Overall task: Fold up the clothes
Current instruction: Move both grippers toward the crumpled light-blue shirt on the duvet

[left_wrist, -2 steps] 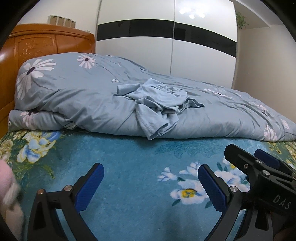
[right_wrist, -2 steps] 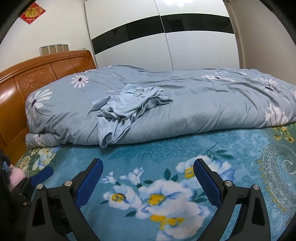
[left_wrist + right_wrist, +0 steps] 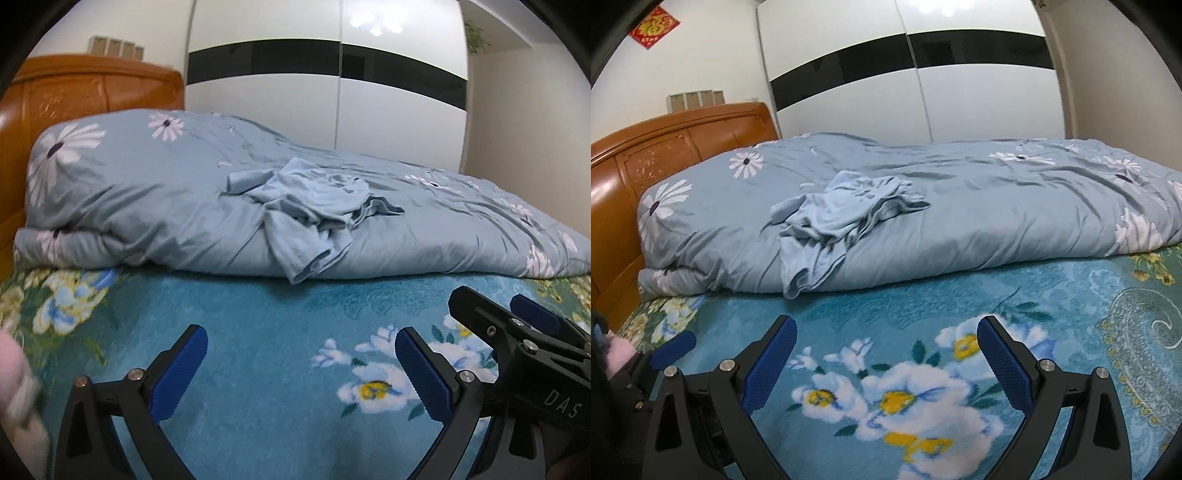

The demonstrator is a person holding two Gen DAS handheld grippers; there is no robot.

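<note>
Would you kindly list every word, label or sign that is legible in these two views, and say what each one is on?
"DAS": white letters on the black body of the right gripper, seen in the left wrist view.
Gold character on the red wall decoration, right wrist view: too blurred to read.
No other text shows.

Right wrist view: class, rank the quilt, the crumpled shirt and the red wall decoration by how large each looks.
1. Quilt, largest.
2. Shirt.
3. Red decoration, smallest, though it hangs farthest from the camera.

white wardrobe (image 3: 923, 85) with black band, wooden headboard (image 3: 665, 155), floral bedspread (image 3: 923, 317)
</note>
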